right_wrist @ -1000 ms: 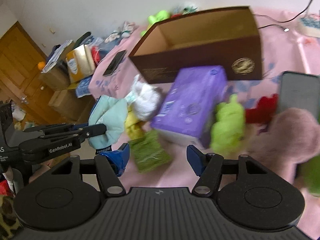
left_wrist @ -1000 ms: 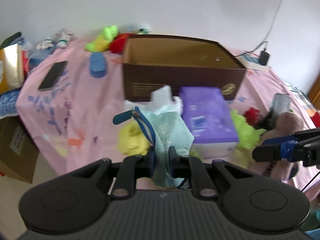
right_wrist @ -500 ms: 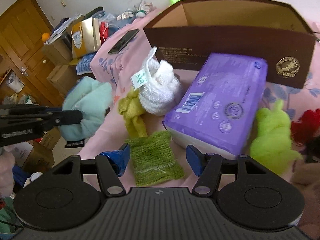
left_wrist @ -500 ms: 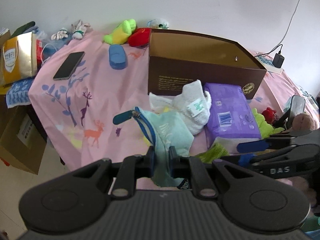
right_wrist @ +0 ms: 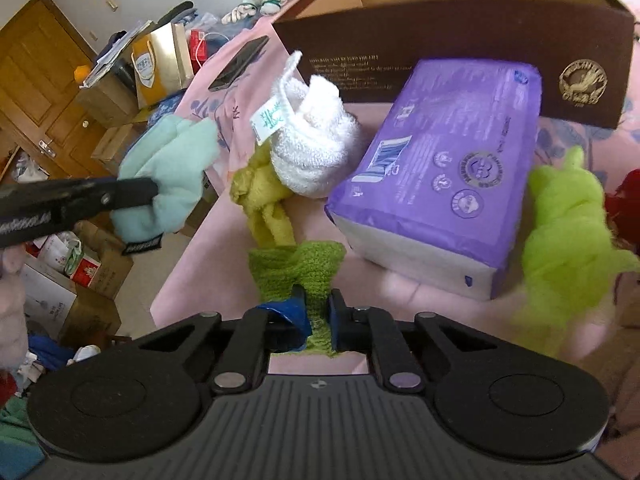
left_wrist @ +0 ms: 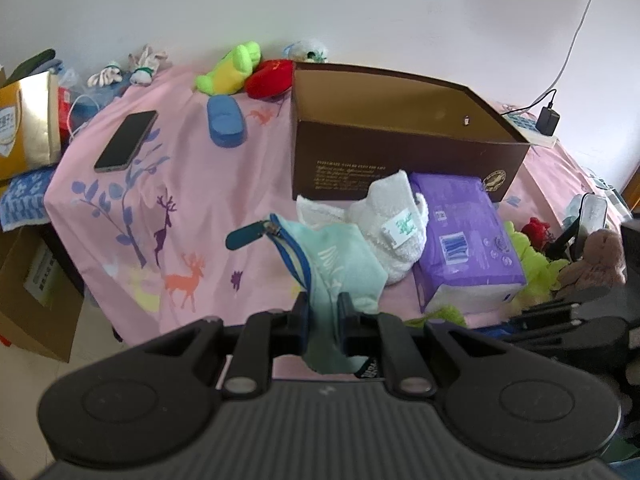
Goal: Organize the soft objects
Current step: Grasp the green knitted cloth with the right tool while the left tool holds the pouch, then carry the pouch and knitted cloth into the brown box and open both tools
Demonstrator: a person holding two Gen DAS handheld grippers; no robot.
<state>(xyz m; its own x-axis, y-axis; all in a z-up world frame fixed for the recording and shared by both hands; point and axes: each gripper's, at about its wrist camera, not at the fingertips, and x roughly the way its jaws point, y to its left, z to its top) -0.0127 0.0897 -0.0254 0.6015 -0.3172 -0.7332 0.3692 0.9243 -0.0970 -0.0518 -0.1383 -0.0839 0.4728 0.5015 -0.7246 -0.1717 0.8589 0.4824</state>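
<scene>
Grippers clamped on two soft cloths

Left gripper [left_wrist: 323, 307], black plastic with flat fingers, is closed on a mint-green fleece pouch [left_wrist: 340, 264] edged with a blue zipper; the pouch hangs limp, raised off the pink printed bedsheet [left_wrist: 192, 184]. Right gripper [right_wrist: 318, 312] is pinched on the near edge of a green knitted cloth [right_wrist: 296, 268] lying flat on the sheet. Just beyond that cloth sit a knotted yellow towel [right_wrist: 264, 200] and a rolled white terry towel [right_wrist: 312, 148] with a tag. To their right lies a glossy purple tissue pack [right_wrist: 444, 168]; behind it stands an open brown cardboard box [right_wrist: 480, 44]. A fuzzy lime-green toy [right_wrist: 568, 232] lies right of the pack.
</scene>
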